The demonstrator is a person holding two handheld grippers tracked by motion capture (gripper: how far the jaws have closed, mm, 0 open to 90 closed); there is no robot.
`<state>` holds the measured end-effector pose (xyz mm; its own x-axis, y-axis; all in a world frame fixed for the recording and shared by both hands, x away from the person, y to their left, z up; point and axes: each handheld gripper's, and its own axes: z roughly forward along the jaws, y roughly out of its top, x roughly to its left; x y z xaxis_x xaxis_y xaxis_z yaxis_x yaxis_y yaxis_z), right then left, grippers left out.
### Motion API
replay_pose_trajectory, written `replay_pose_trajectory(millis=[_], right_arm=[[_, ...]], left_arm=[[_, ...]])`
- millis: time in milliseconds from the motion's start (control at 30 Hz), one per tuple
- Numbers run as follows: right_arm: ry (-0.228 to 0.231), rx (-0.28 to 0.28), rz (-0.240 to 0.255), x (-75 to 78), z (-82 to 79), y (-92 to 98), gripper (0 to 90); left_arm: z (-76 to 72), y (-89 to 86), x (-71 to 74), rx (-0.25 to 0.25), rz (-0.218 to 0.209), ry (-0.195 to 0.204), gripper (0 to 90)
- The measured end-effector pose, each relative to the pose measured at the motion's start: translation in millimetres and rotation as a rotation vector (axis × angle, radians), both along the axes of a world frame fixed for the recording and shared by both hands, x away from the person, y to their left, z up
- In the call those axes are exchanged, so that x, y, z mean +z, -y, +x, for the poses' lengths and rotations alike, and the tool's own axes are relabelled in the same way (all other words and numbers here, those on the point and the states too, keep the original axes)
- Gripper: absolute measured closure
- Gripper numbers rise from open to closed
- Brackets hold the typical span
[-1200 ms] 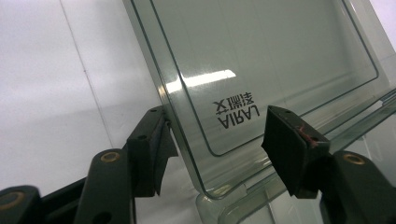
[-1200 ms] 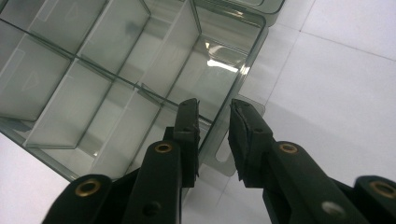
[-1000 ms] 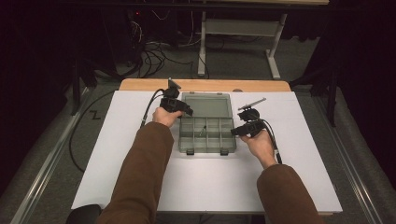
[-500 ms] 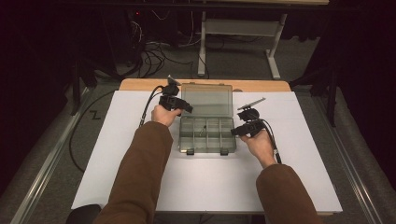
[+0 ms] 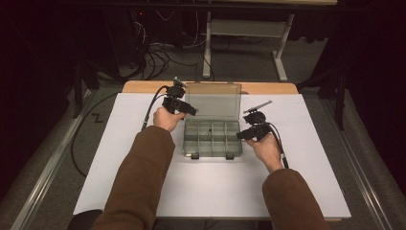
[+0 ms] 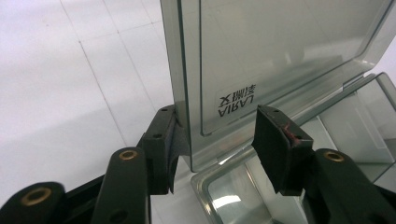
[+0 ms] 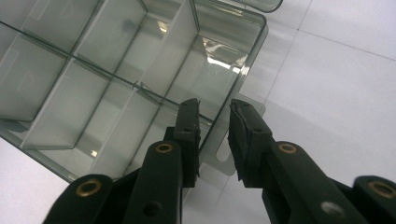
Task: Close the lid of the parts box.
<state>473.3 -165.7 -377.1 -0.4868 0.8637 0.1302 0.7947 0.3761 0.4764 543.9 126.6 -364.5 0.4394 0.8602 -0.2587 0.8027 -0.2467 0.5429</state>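
Clear plastic compartment box (image 5: 212,139) sat at centre of high view on white counter (image 5: 119,158), lid (image 5: 213,100) standing upright behind tray. Left gripper (image 5: 184,106), at lid's left edge, had jaws just closing around that edge; in left gripper view one pad (image 6: 173,140) touched lid (image 6: 280,51), other stood apart. Right gripper (image 5: 242,134), at box's right side, held jaws narrow astride tab (image 7: 229,154) on box wall (image 7: 254,44); pads not visibly pressing.
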Motion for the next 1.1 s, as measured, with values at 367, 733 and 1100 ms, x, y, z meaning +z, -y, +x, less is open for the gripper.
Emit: replay_pose_trajectory(millis=[367,733,1100], right_arm=[[0.007,-0.003,-0.004,-0.2,-0.8,-0.7,74.7],[0.011,-0.002,-0.003,-0.4,-1.0,-0.7,74.7],[0.029,-0.009,0.001,-1.7,-4.2,-0.8,74.8]], left_arm=[[-13.0,4.7,7.0,-0.027,0.078,0.047,57.4],[-21.8,-0.1,6.8,-0.035,0.078,0.073,62.3],[-28.3,-2.7,7.2,-0.045,0.071,0.083,63.3]])
